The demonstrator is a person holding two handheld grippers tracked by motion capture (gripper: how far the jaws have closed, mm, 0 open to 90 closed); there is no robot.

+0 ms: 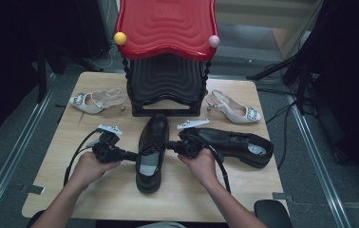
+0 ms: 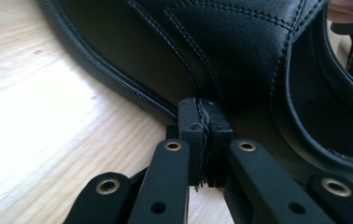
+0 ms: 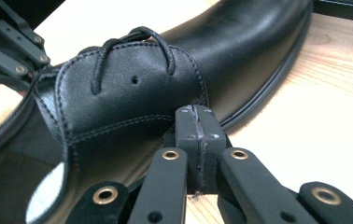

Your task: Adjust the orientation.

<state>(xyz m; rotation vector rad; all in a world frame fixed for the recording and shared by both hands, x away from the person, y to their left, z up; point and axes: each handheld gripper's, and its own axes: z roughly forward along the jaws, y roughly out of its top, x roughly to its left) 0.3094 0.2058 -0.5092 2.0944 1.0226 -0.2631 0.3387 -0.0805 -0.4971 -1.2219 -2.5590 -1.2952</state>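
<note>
While the black lace-up shoe (image 1: 151,152) sits mid-table, toe pointing away from you toward the rack, you have a gripper on each flank of it. Your left gripper (image 1: 131,155) comes in from the shoe's left side; in the left gripper view its fingers (image 2: 194,126) are pressed together with nothing between them, tips right at the leather just above the sole seam, contact hard to tell. Your right gripper (image 1: 172,145) meets the shoe from the right near the laces; in the right gripper view its fingers (image 3: 208,126) are also together, empty, tips at the shoe's side below the lace flap.

A second black shoe (image 1: 234,144) lies just right of the first, behind your right hand (image 1: 200,164), angled across the table (image 1: 106,199). Your left hand (image 1: 89,167) holds its gripper low over the wood.

Further back, a red and black tiered rack (image 1: 166,52) stands at the far edge. One pale slingback heel (image 1: 97,100) lies left of it, another pale slingback heel (image 1: 234,108) right of it, both well apart from the black shoes.
</note>
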